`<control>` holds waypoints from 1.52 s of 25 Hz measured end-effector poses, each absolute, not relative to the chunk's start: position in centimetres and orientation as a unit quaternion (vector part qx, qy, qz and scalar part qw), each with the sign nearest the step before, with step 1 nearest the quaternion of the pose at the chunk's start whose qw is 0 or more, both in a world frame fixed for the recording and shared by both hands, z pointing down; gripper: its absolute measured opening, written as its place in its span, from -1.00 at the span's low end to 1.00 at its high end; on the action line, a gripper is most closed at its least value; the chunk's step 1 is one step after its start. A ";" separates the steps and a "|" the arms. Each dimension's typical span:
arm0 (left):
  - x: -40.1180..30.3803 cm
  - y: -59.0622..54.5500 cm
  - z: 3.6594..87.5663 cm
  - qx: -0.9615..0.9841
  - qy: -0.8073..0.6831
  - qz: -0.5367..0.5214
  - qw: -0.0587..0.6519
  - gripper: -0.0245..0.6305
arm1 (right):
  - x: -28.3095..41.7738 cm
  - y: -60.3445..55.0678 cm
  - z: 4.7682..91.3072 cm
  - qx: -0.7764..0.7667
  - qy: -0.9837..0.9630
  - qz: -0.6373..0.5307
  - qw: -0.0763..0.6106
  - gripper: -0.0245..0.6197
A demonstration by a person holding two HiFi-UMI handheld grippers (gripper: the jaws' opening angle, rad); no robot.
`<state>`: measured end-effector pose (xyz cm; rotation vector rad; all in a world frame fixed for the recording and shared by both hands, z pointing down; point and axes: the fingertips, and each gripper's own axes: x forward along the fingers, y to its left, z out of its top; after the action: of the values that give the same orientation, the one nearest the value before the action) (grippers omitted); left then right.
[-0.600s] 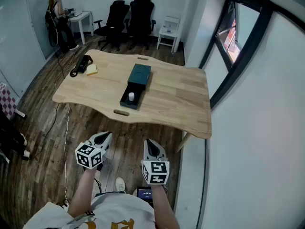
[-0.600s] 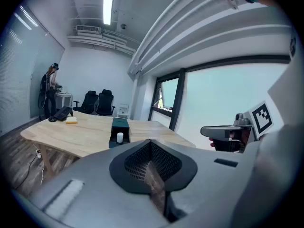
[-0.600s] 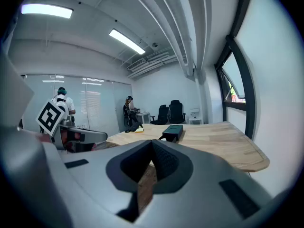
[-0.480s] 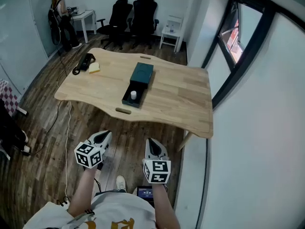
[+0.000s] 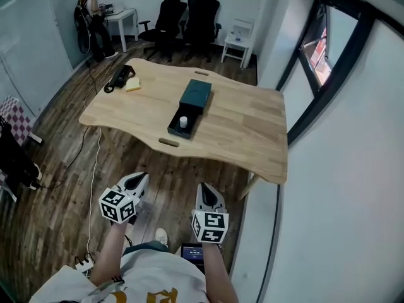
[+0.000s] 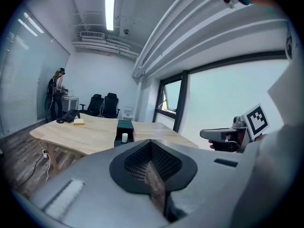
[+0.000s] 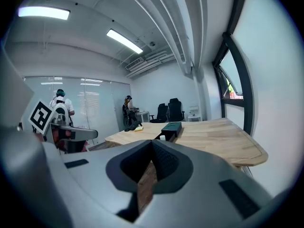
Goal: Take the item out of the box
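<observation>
We hold both grippers low before the body, over the floor and well short of the table. The left gripper (image 5: 136, 182) has its jaws pressed together with nothing between them. The right gripper (image 5: 208, 196) is the same, pressed together and empty. A small screen device (image 5: 192, 252) lies on the floor at our feet, and a cable (image 5: 95, 175) runs along the floor to our left.

The table (image 5: 246, 131) stands ahead. The box (image 5: 194, 96) lies near its middle, long side running from the near edge toward the far edge. Its tray (image 5: 177, 133) is drawn out toward the near edge, and the item (image 5: 183, 122), a small white cylinder, stands upright in that tray. Neither gripper is near it; we judge the task not yet begun.

At the far left corner lie a black object (image 5: 121, 76) and a yellow pad (image 5: 133, 85), well apart from the box. Beyond the far edge stand office chairs (image 5: 189, 14) and, further left, a person (image 5: 88, 8).

Hazards from here:
- Jaws left pressed together on the reach would strike the item and tip it.
- An off-centre approach could catch a tray wall and push the box across the table.
- A weak pinch may let the round body slip.
- The floor device or cable could catch a foot on the way in.
</observation>
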<state>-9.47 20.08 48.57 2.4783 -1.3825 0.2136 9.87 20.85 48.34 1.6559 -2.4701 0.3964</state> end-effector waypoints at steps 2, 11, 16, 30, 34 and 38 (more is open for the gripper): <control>-9.6 19.7 48.4 0.859 -0.485 0.067 0.149 -0.92 | 10.3 20.6 48.5 0.551 -0.821 0.132 0.072 -0.90; -7.7 15.9 48.5 0.865 -0.477 0.080 0.129 -0.92 | 11.5 17.2 49.1 0.555 -0.818 0.129 0.080 -0.90; -6.9 10.8 49.5 0.869 -0.471 0.071 0.133 -0.92 | 12.0 12.9 49.4 0.559 -0.817 0.110 0.084 -0.90; -4.9 -10.2 53.8 0.899 -0.394 0.102 0.162 -0.92 | 10.4 -8.3 53.3 0.586 -0.789 0.139 0.123 -0.90; -6.5 -15.2 55.3 0.896 -0.394 0.103 0.179 -0.92 | 10.2 -12.2 55.1 0.597 -0.776 0.155 0.134 -0.90; -6.9 -18.8 55.4 0.900 -0.385 0.098 0.181 -0.92 | 10.1 -14.5 55.7 0.608 -0.766 0.159 0.138 -0.90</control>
<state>-6.95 -18.76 55.42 2.5408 -1.0887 0.2754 10.12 -14.51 55.66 1.7574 -2.2142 0.4603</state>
